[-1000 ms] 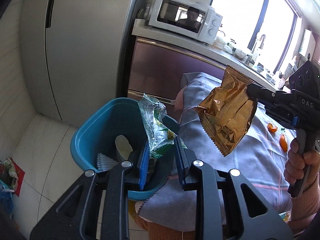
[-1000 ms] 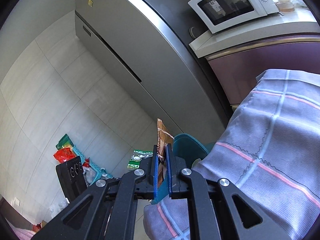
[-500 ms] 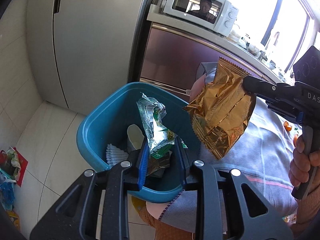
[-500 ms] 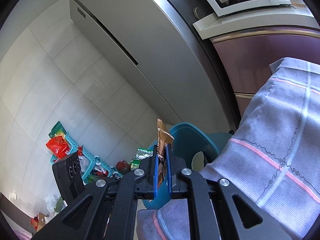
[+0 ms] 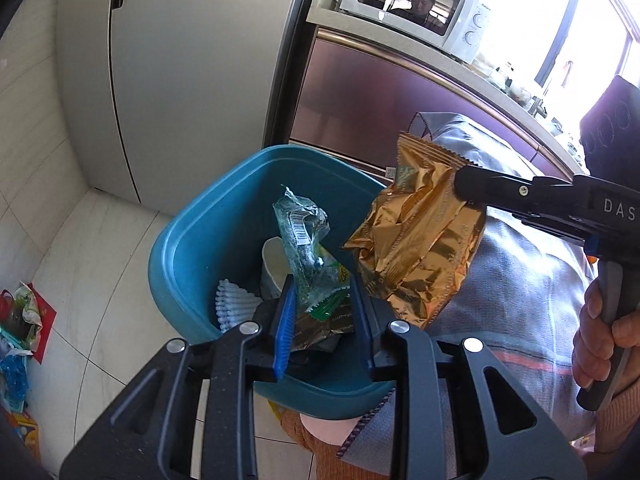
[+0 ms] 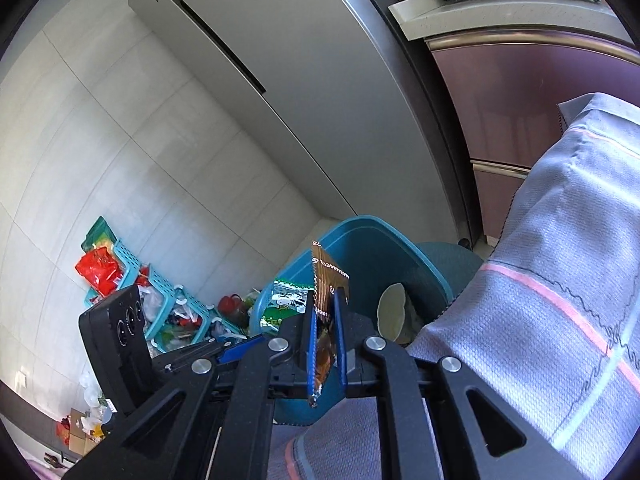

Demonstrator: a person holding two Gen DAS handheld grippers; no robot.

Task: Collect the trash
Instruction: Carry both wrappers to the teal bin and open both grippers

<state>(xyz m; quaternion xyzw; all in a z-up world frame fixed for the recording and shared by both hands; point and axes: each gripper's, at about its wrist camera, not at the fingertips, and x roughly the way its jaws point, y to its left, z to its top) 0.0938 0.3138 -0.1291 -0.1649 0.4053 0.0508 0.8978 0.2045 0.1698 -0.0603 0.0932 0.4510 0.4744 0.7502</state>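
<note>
A blue bin [image 5: 188, 240] stands on the floor beside the cloth-covered table. My left gripper [image 5: 322, 300] hangs over its opening, shut on a crumpled green and clear wrapper [image 5: 304, 240] that sticks up between the blue pads. From the right, my right gripper [image 5: 460, 190] holds a gold foil wrapper [image 5: 416, 240] over the bin's near right rim. In the right wrist view the gold wrapper [image 6: 326, 276] sits between the pads of the right gripper [image 6: 325, 312]. Its jaws are opening slightly. The bin [image 6: 372, 240] lies just beyond.
Inside the bin lie a paper cup [image 5: 274, 264], white pleated liners [image 5: 234, 304] and dark wrappers. A grey checked tablecloth [image 5: 520, 280] hangs at the right. The fridge [image 5: 180, 80] and a microwave [image 5: 412, 4] stand behind. Baskets with clutter [image 6: 160, 300] line the wall.
Both grippers have come down and closer to the bin with their wrappers. The gold wrapper has moved left to the bin's rim, and the right pads stand slightly wider apart.
</note>
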